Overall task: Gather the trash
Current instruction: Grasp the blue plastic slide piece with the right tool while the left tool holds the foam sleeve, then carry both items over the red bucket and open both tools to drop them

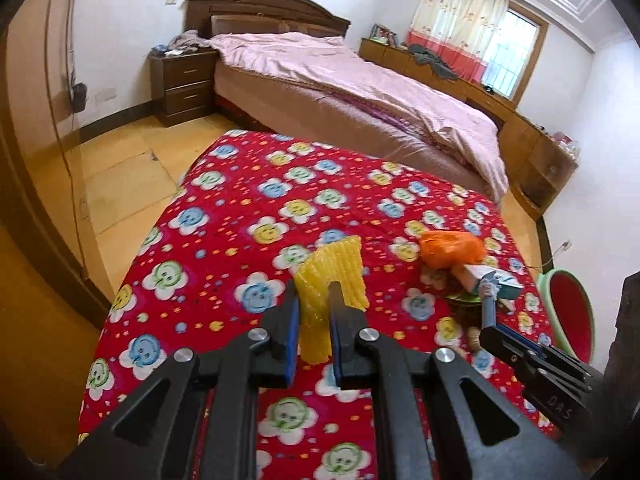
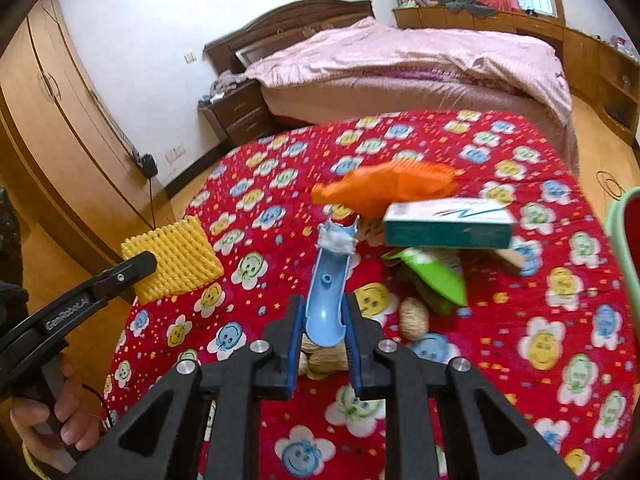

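**Both grippers loaded as trash comes off the red flowered quilt**

A yellow foam fruit-net sleeve (image 1: 334, 280) is clamped upright between the narrowed jaws of the left gripper (image 1: 314, 300), clear of the red cartoon-flower quilt (image 1: 224, 216). The right gripper (image 2: 322, 312) pinches a curved pale-blue plastic scoop (image 2: 328, 288) whose far tip carries a tuft of white fluff (image 2: 338, 238). Just beyond that tip lie an orange plastic bag (image 2: 384, 188), a white-and-teal cardboard box (image 2: 448, 224), a green wrapper (image 2: 436, 276) and tan peanut shells (image 2: 414, 318). The step appears to be gathering; next, each load likely needs carrying to a bin, none identifiable here, before the pile ahead is tackled.
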A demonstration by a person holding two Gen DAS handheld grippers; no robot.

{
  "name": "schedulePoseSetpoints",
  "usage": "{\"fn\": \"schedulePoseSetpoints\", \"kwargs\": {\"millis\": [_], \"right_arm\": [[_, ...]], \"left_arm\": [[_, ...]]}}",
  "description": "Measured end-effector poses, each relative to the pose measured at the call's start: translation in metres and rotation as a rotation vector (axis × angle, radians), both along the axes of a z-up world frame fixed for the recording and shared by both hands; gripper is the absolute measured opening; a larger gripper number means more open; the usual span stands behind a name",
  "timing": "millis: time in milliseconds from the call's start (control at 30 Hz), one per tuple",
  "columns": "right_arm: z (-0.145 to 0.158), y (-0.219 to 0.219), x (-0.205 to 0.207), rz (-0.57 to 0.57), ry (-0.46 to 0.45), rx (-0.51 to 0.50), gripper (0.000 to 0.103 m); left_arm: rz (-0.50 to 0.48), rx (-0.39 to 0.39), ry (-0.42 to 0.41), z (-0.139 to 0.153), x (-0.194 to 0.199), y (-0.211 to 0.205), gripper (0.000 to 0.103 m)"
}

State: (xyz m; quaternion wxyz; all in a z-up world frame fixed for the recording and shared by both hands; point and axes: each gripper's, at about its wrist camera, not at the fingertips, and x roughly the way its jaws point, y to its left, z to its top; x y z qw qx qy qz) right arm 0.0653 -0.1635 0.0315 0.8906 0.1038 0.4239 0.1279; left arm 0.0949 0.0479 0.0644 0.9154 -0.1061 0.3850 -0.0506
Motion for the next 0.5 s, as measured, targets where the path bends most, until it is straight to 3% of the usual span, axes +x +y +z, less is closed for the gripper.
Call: {"fn": "schedulePoseSetpoints", "kwargs": {"millis": [500], "right_arm": [[0.053, -0.091, -0.045, -0.182, -0.125, -0.01, 0.021]], "left_arm": [[-0.265, -0.015, -0.062, 0.049, 0.006, -0.091, 0.012]]}}
